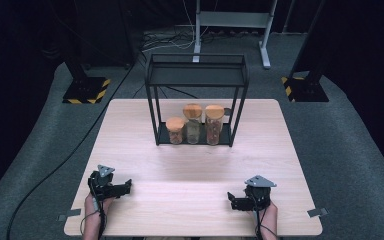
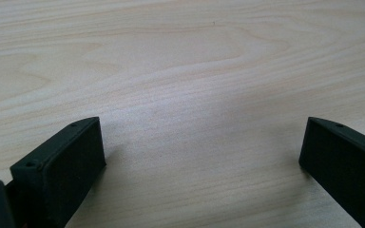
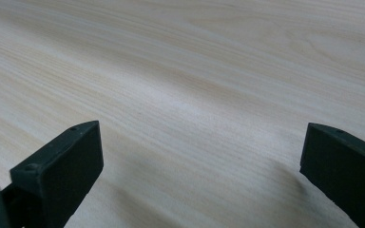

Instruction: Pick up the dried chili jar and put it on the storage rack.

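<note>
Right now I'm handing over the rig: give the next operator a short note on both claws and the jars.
Left claw: open, empty, low over the table's near left.
Right claw: open, empty, near right.
Three cork-lidded jars stand in a row on the black rack's bottom shelf: short jar, middle jar, tall jar.
Done: nothing, judging by the layout; the jars are untouched.
Left: probably reaching to the rack for a jar.

left tool (image 1: pixel 111 185): black, grey triangular top plate, trailing cable | right tool (image 1: pixel 247 196): same | jaws: flat black blocks, screw holes
</note>
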A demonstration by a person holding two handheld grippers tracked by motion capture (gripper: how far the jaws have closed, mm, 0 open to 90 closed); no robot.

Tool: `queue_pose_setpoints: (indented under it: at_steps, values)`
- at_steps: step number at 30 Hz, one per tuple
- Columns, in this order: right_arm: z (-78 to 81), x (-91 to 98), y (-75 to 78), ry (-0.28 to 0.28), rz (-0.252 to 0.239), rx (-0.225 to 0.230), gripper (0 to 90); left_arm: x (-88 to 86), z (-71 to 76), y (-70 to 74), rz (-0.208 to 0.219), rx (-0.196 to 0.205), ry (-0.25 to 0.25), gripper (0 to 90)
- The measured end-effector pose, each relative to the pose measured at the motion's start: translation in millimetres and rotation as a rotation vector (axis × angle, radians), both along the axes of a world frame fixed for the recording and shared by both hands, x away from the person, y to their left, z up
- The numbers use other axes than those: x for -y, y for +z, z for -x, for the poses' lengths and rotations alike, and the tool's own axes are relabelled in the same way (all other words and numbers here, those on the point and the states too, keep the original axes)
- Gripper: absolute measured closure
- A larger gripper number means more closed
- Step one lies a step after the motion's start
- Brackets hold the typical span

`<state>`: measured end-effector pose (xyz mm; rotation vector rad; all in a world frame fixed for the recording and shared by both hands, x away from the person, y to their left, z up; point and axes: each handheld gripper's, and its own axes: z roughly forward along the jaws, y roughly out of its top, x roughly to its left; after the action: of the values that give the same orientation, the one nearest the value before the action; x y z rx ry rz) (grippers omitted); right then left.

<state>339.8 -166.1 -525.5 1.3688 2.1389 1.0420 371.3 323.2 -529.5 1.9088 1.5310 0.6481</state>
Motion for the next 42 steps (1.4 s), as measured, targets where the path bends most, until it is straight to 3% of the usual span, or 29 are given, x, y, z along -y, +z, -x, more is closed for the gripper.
queue_pose_setpoints:
  at_steps: [6,15,24,42]
  values:
    - [3.1,5.3,-0.3,0.004,0.025,0.004,0.0,-0.1,0.0,0.0,0.001,-0.001,0.0,0.5]
    - [2.6,17.6,-1.0,0.037,0.02,-0.021,0.0,-0.1,-0.1,-0.1,0.004,-0.003,0.001,0.5]
    - [3.0,19.0,-0.9,0.049,0.012,-0.018,0.5,0.0,-0.4,-0.2,0.007,-0.003,0.0,0.5]
    - [1.2,16.6,-2.0,0.036,0.05,-0.036,1.0,0.0,-0.5,-0.2,0.008,-0.003,0.001,0.4]
